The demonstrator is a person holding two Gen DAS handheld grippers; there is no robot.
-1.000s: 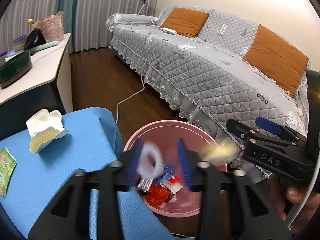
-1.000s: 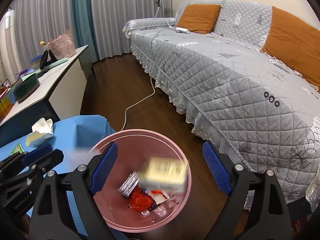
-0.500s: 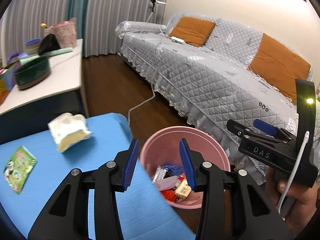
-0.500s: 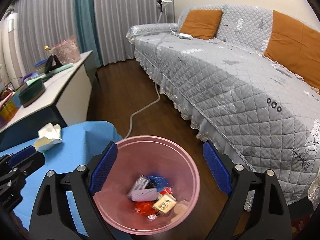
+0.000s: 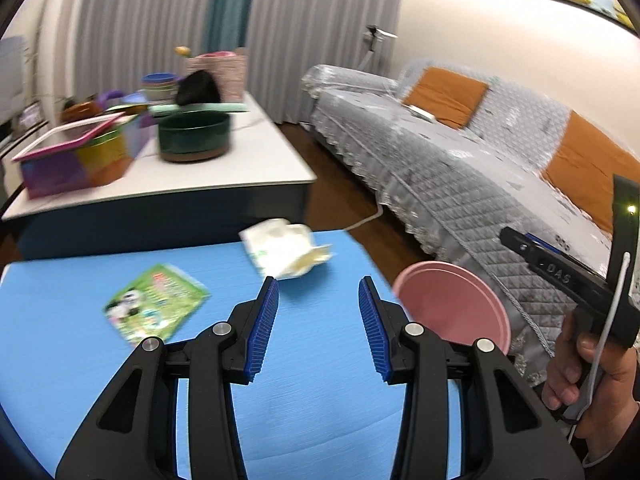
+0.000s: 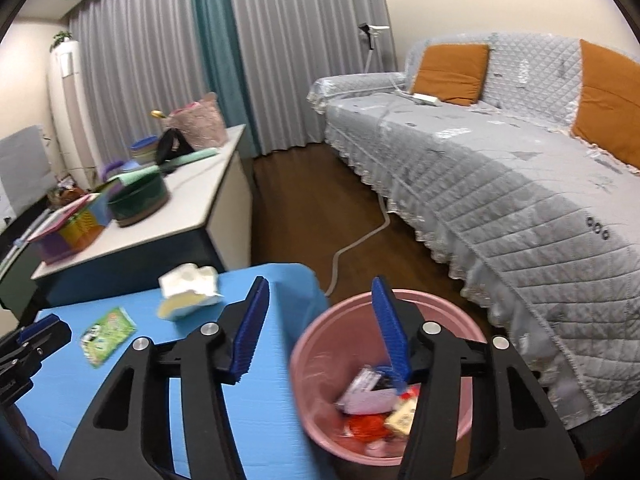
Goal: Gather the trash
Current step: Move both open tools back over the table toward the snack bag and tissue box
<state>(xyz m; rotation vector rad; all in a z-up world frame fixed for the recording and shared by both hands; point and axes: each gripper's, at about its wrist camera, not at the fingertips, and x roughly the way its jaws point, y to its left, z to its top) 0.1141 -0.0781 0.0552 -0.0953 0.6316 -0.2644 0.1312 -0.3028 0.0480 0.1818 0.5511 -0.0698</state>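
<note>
A bright blue cloth covers the counter; on it lie a green printed packet and a white-and-cream crumpled wrapper. The bin is pink, holding red, white and yellow trash. The sofa wears grey quilted diamonds with orange cushions

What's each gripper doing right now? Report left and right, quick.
Left gripper: open, holding nothing, over the blue table.
Right gripper: open, holding nothing, at the pink trash bin.
</note>
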